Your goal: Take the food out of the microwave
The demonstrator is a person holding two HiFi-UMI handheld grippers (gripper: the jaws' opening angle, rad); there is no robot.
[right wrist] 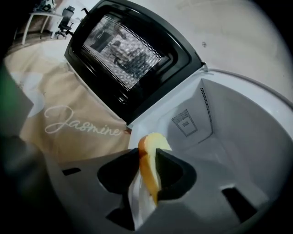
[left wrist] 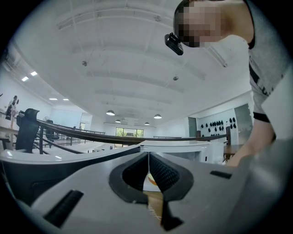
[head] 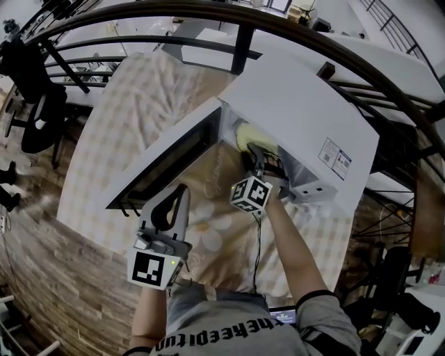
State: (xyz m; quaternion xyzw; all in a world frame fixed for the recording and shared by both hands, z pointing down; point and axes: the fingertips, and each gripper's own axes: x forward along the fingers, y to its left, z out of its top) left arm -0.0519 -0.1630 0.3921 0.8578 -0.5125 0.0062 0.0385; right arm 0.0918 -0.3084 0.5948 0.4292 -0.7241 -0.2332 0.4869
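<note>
The white microwave stands open on the table, its door swung out to the left. Inside lies a pale yellow dish with an orange rim. My right gripper reaches into the cavity. In the right gripper view its pads press on the edge of the yellow dish, one on each side. My left gripper hangs in front of the door, apart from it. In the left gripper view its jaws are closed to a thin slit with nothing in them.
A beige checked cloth with printed lettering covers the table. The open door blocks the left side of the cavity. Black curved rails run behind the table. Wooden floor lies to the left.
</note>
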